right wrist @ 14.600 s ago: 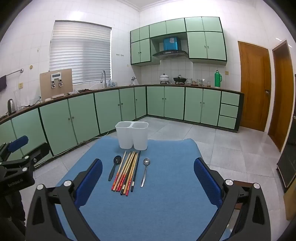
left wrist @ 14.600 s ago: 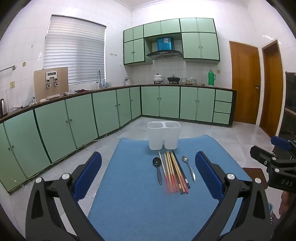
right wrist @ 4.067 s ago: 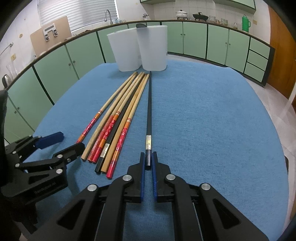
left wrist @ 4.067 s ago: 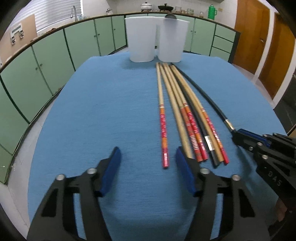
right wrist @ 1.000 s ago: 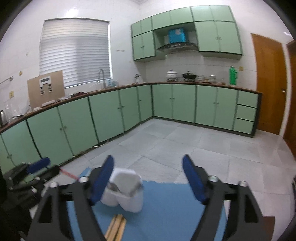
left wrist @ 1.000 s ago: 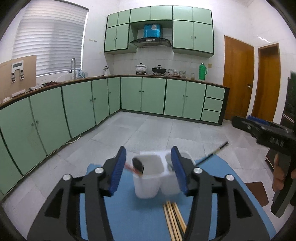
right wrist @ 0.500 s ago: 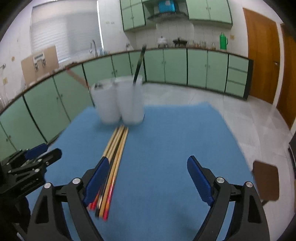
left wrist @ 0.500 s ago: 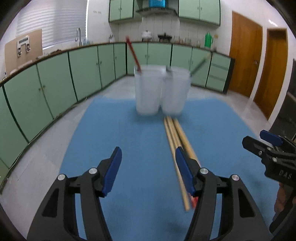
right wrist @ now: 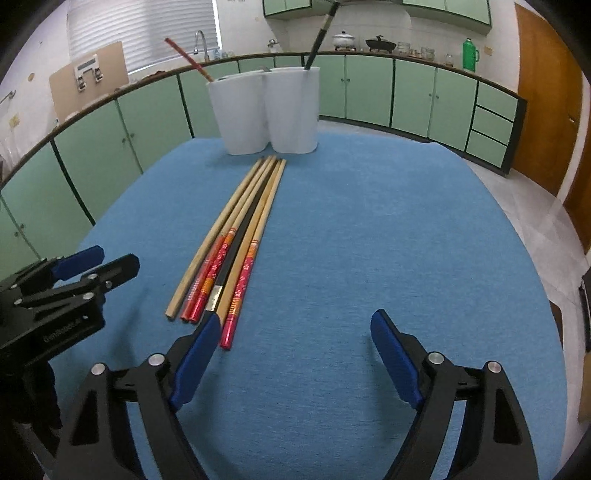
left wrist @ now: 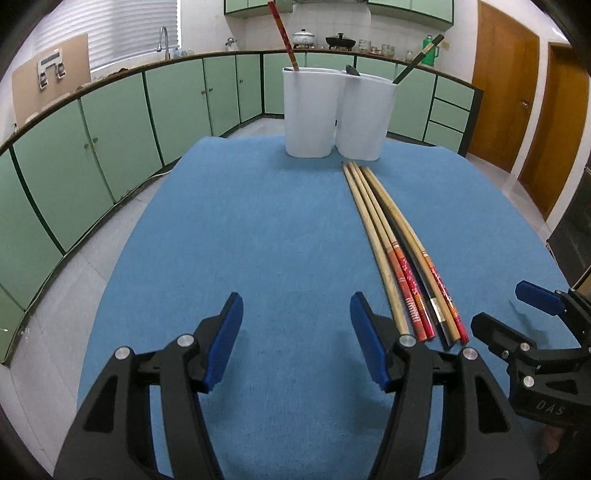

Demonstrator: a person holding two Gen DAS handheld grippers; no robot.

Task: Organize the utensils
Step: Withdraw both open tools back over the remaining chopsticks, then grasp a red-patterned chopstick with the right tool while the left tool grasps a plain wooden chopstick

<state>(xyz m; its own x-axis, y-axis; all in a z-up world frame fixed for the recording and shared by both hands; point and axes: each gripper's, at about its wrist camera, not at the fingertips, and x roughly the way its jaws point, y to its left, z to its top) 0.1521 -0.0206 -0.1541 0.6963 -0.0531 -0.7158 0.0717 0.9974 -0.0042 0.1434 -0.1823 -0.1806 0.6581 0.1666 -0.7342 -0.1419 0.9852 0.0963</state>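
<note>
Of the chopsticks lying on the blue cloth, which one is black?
The black chopstick, second from the right in the bundle, between a red-ended one and a tan one; the others are tan wood, some with red ends.

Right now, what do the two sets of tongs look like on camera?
Both the left tongs and right tongs are matte black plastic frames with silver screw heads and blue pads on the inner finger faces. Faint embossed lettering marks each body. No cables show.

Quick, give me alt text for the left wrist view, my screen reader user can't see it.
Five chopsticks lie bundled on a blue mat, right of the open, empty left tool. Behind stands a white two-compartment holder with a red-ended chopstick left and a dark one right; the right tool enters lower right.
</note>
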